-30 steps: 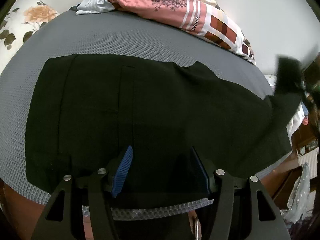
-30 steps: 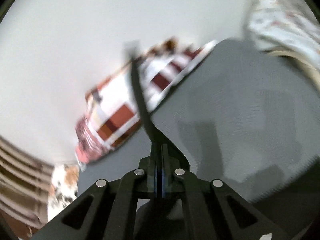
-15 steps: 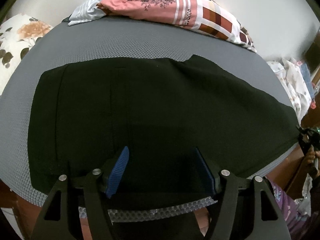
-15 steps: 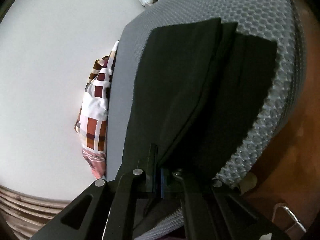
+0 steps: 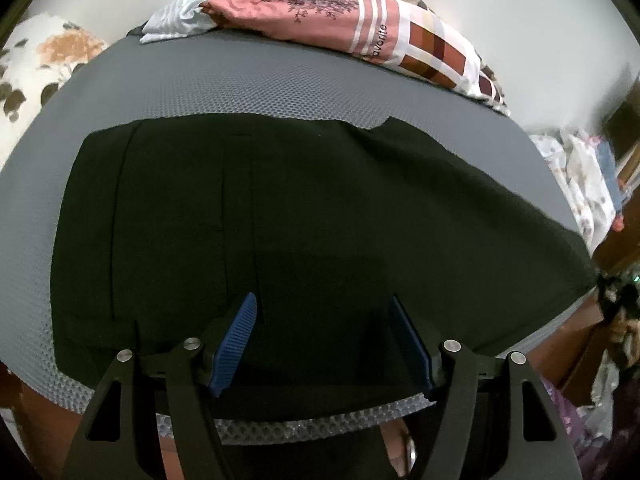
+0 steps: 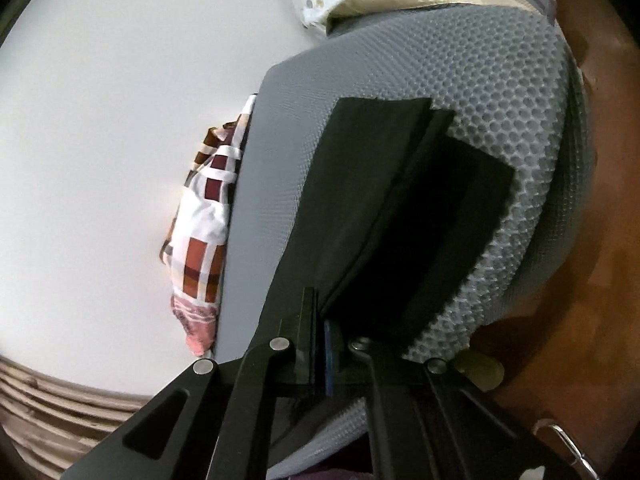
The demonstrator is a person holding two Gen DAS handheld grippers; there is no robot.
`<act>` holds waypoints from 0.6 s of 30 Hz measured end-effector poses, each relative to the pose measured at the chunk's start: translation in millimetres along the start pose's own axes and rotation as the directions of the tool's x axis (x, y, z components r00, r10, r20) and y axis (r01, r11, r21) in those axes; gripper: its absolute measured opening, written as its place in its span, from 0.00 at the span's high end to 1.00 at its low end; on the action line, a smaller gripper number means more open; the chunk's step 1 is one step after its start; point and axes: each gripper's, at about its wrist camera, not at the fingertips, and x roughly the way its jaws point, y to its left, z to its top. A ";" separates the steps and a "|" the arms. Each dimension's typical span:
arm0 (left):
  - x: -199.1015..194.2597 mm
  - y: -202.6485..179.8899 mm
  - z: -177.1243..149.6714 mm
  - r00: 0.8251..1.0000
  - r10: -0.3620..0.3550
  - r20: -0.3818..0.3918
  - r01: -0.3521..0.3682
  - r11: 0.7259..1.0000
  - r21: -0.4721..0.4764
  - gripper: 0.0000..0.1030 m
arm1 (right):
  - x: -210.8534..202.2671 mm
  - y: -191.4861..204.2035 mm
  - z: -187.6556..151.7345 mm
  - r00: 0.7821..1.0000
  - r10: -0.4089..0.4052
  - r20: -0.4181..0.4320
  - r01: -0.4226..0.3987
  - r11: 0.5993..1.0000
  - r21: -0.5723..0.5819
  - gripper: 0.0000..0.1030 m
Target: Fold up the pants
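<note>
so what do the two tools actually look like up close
Both are matte black, built from flat angular linkage arms with triangular cut-outs and round silver pivot pins. The left tool has two blue ribbed finger pads. On the right tool only a thin blue strip of pad shows between the black fingers. No cables, lettering or sleeves are visible in either view.
</note>
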 end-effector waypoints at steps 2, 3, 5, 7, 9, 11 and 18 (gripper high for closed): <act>-0.8 2.2 -0.1 1.000 -0.013 0.003 0.013 1.000 -0.009 0.33 | 1.0 -10.3 -0.3 0.999 -0.035 -0.023 0.035 0.999 0.010 0.97; -0.9 2.2 -0.2 1.000 -0.015 0.002 0.015 1.000 -0.006 0.33 | 3.0 -19.3 -0.7 0.998 -0.044 -0.034 0.045 0.998 0.034 0.99; -0.6 1.1 0.2 1.000 -0.011 -0.005 0.011 1.000 0.009 0.33 | 3.8 -33.3 -1.0 1.000 0.015 -0.027 -0.012 0.995 0.102 0.99; -0.3 0.5 0.3 1.000 -0.007 -0.008 0.007 1.000 0.019 0.33 | 2.9 -33.8 0.3 1.000 0.018 -0.011 -0.017 0.995 0.101 0.98; -0.3 0.4 0.1 1.000 -0.007 -0.005 0.007 1.000 0.024 0.33 | 0.0 -34.2 2.3 1.000 0.025 -0.003 -0.025 0.994 0.105 0.93; -0.1 -0.2 -0.7 1.000 -0.004 -0.001 0.004 1.000 0.028 0.33 | -0.4 -32.3 4.5 0.999 0.033 -0.014 -0.032 0.992 0.118 0.88; 1.6 -6.8 -3.6 1.000 0.015 0.000 -0.015 0.998 0.061 0.26 | 4.5 -5.2 -14.3 0.996 0.065 -0.068 -0.060 0.996 0.072 0.57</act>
